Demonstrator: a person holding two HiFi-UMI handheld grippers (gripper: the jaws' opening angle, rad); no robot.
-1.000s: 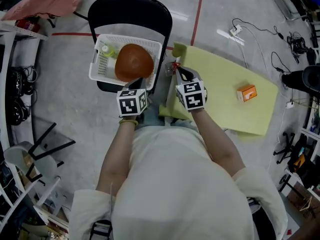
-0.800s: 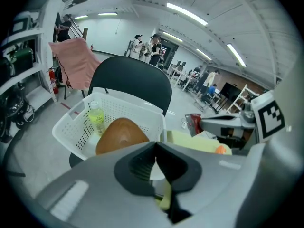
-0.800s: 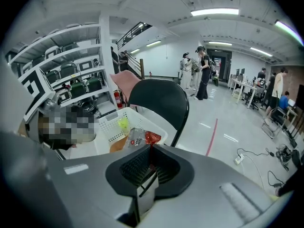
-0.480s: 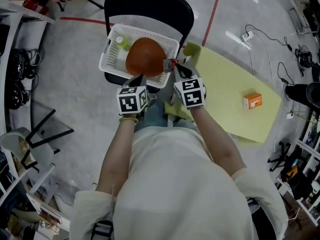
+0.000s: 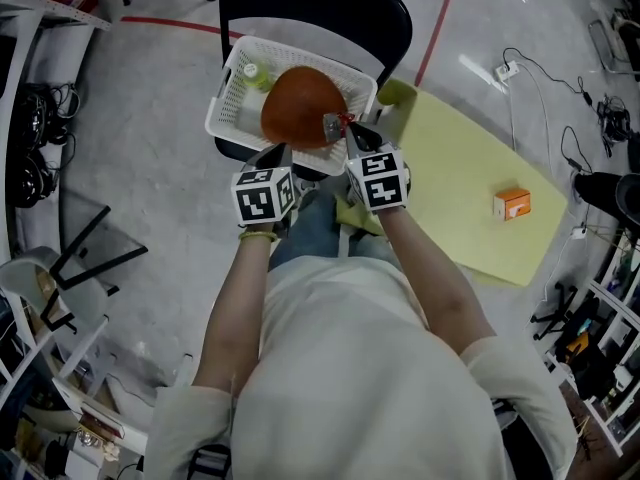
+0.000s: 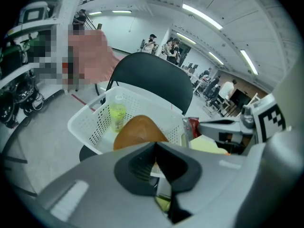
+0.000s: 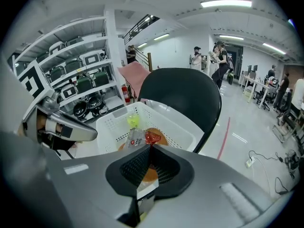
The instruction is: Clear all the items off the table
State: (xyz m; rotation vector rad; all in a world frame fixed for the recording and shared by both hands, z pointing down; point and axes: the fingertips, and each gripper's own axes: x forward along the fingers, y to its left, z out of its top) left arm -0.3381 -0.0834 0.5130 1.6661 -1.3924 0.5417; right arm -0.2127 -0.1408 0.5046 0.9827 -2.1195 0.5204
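Note:
A white mesh basket (image 5: pixel 225 108) stands on a black chair (image 5: pixel 310 3). In it lie a brown domed thing (image 5: pixel 300 106) and a green bottle (image 5: pixel 255 73). My right gripper (image 5: pixel 347 128) is shut on a small silver packet with a red end (image 5: pixel 334 123), which hangs over the basket's near right rim. The right gripper view shows that packet (image 7: pixel 140 137) sticking out past the right gripper (image 7: pixel 151 146), above the basket (image 7: pixel 114 120). My left gripper (image 5: pixel 282 152) is shut, with nothing seen in it, at the basket's near edge. An orange box (image 5: pixel 511 204) lies on the yellow table (image 5: pixel 470 198).
The table's near left corner sits just right of the chair. Metal shelving (image 5: pixel 30 168) stands at the left, and cables (image 5: pixel 520 63) trail over the grey floor at the right. A red floor line (image 5: pixel 435 23) runs behind the table.
Both grippers have moved away from the table's corner toward the basket. The packet, held by the right gripper throughout, now hangs over the basket's rim.

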